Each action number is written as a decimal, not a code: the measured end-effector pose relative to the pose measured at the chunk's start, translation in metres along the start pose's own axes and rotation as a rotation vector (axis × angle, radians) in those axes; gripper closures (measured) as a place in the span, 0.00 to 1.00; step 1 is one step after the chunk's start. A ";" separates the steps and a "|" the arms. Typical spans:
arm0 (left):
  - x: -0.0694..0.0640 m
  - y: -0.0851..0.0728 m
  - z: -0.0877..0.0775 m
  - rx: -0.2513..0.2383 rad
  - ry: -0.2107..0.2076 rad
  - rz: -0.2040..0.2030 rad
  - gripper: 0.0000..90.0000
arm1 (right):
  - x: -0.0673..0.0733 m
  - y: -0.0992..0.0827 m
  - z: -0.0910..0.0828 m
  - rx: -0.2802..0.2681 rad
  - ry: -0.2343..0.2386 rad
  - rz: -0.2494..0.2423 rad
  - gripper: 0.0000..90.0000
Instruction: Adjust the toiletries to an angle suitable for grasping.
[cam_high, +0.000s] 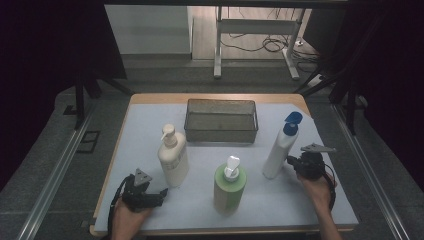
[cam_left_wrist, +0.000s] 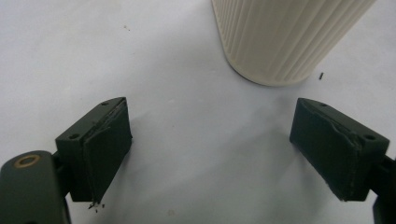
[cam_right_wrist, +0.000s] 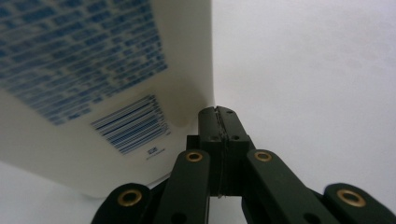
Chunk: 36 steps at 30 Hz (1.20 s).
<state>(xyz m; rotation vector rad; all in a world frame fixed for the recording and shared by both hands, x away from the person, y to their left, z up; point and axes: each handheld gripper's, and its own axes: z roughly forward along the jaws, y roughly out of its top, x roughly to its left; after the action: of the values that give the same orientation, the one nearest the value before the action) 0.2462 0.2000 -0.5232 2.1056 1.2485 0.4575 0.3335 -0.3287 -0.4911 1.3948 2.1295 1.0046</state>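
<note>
A tall white bottle (cam_high: 276, 155) with a blue flip cap stands at the right of the white mat. My right gripper (cam_high: 291, 160) is level with its lower part, jaws shut with nothing between them. In the right gripper view those shut jaws (cam_right_wrist: 219, 114) sit against the edge of the bottle's printed label side (cam_right_wrist: 93, 70); I cannot tell if they touch it. My left gripper (cam_high: 161, 193) rests low at the front left, open and empty. Just beyond its wide-apart jaws (cam_left_wrist: 210, 149) stands the ribbed base of a cream pump bottle (cam_left_wrist: 280, 42), also seen upright on the mat (cam_high: 173, 160).
A green bottle (cam_high: 230, 187) with a white pump stands at the front middle. A dark wire basket (cam_high: 221, 102) sits at the back of the mat (cam_high: 280, 210). Bare mat lies between the bottles and along the front edge.
</note>
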 end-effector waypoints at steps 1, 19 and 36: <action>0.000 0.000 0.000 0.000 0.000 0.000 0.14 | 0.000 0.000 0.000 0.000 0.000 0.000 1.00; 0.000 0.000 0.000 0.000 0.001 0.000 0.14 | -0.003 0.003 0.016 0.000 0.034 0.044 1.00; 0.000 0.000 0.000 0.000 0.001 0.000 0.14 | -0.004 0.013 0.032 -0.007 0.099 0.057 1.00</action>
<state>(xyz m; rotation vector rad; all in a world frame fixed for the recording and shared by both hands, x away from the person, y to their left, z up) 0.2462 0.1999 -0.5232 2.1055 1.2493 0.4582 0.3646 -0.3181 -0.5032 1.4374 2.1648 1.1244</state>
